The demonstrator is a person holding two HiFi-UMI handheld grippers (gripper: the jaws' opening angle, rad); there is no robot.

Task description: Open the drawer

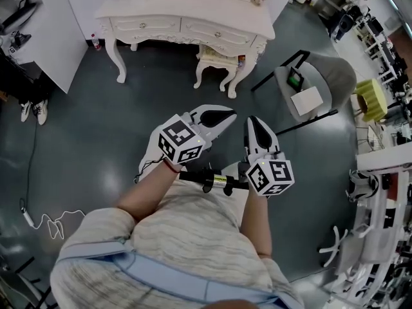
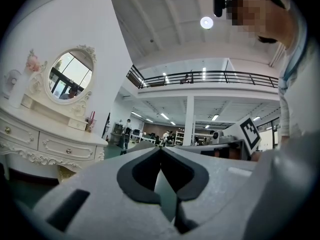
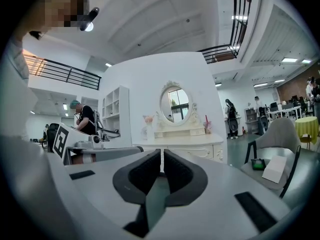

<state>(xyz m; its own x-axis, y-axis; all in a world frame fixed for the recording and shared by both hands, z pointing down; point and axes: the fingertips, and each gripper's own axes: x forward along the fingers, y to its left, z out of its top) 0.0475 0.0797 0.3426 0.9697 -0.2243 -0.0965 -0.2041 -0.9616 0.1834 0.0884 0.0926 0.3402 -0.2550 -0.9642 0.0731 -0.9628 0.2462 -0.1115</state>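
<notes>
The white dressing table (image 1: 193, 8) stands far ahead across the dark floor, with two closed drawers (image 1: 145, 24) (image 1: 215, 32) in its front. Its drawers (image 2: 65, 148) show at the left of the left gripper view, and it sits small behind the jaws (image 3: 187, 140) in the right gripper view. My left gripper (image 1: 230, 115) (image 2: 161, 150) is shut and holds nothing. My right gripper (image 1: 252, 121) (image 3: 162, 155) is beside it, also shut and holding nothing. Both are held close to the person's body, well short of the table.
A small white stool (image 1: 215, 60) stands under the table. A grey chair (image 1: 331, 76) with a white sheet on it is at the right, next to a yellow stool (image 1: 372, 98). A white partition (image 1: 48, 34) is at the left, and a cable (image 1: 45, 223) lies on the floor.
</notes>
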